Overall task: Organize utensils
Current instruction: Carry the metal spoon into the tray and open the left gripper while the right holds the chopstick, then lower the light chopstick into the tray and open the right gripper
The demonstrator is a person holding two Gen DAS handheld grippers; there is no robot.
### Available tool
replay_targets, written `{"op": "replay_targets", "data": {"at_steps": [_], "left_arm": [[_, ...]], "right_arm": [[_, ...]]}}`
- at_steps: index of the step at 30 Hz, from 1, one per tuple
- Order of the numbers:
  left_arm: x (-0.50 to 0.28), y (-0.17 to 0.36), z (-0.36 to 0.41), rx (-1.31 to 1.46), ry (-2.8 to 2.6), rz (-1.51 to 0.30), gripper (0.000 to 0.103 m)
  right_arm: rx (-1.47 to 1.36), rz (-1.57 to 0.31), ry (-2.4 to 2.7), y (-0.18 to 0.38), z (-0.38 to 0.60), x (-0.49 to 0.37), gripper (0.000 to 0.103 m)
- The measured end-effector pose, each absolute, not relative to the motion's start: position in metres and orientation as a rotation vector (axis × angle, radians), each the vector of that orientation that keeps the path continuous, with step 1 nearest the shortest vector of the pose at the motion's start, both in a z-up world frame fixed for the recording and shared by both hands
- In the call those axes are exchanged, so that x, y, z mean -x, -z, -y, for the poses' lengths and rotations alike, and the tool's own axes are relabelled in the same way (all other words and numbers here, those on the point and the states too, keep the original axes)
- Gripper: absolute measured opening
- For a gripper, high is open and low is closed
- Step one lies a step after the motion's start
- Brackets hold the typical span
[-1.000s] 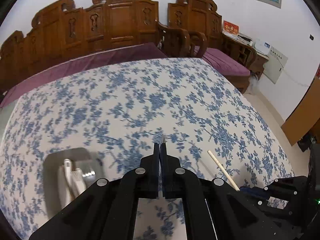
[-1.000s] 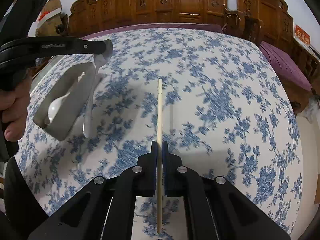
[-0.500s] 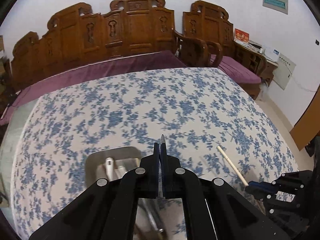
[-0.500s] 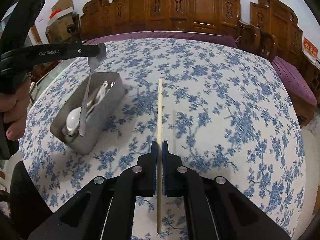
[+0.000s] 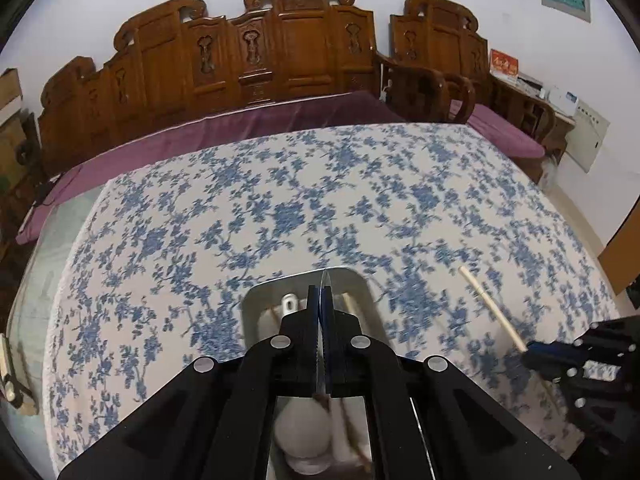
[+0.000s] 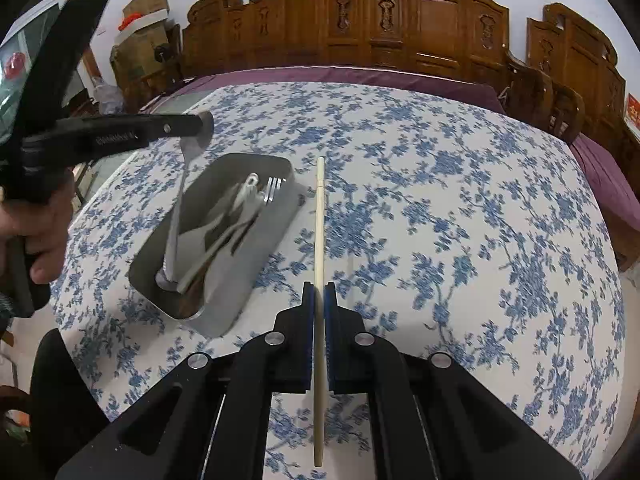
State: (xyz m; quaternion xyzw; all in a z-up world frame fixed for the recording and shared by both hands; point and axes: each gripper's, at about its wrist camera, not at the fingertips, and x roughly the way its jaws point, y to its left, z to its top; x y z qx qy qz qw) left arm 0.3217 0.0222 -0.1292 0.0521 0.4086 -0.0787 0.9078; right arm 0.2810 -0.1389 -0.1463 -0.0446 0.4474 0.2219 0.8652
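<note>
With my left tool [image 6: 200, 130] clamped on the long steel spoon [image 6: 176, 224], I lower it handle-first, gently, into the rectangular metal tray [image 6: 240, 280], while my right tool [image 6: 319, 296] grips a pale wooden chopstick [image 6: 319, 220].

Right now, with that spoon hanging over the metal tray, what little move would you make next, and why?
Probably open the left gripper and let the spoon drop. It hangs nearly upright from shut jaws, its lower end already down inside the tray among the other utensils. The right gripper, holding a chopstick, can follow.
</note>
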Motion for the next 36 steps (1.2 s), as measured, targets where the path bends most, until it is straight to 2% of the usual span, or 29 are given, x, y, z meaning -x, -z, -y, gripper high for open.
{"op": "replay_targets", "data": {"at_steps": [12, 24, 27, 29, 33, 36], "left_arm": [[-0.335, 0.175, -0.044, -0.126, 0.121, -0.945, 0.001], [-0.338, 0.183, -0.049, -0.089, 0.126, -0.966, 0.001], [-0.332, 0.176, -0.055, -0.07, 0.129, -0.949, 0.007], [-0.328, 0.171, -0.059, -0.061, 0.131, -0.934, 0.016], [-0.32, 0.158, -0.068, -0.05, 0.135, -0.906, 0.018], [-0.315, 0.151, -0.076, -0.038, 0.131, -0.889, 0.025]], "right_arm": [[0.103, -0.946, -0.493, 0.148, 0.12, -0.281, 0.006], [0.106, -0.935, -0.509, 0.141, 0.107, -0.282, 0.006], [0.109, -0.932, -0.516, 0.139, 0.1, -0.282, 0.006], [0.112, -0.93, -0.522, 0.139, 0.095, -0.283, 0.006], [0.118, -0.924, -0.539, 0.137, 0.079, -0.284, 0.006], [0.118, -0.92, -0.552, 0.135, 0.066, -0.287, 0.006]]}}
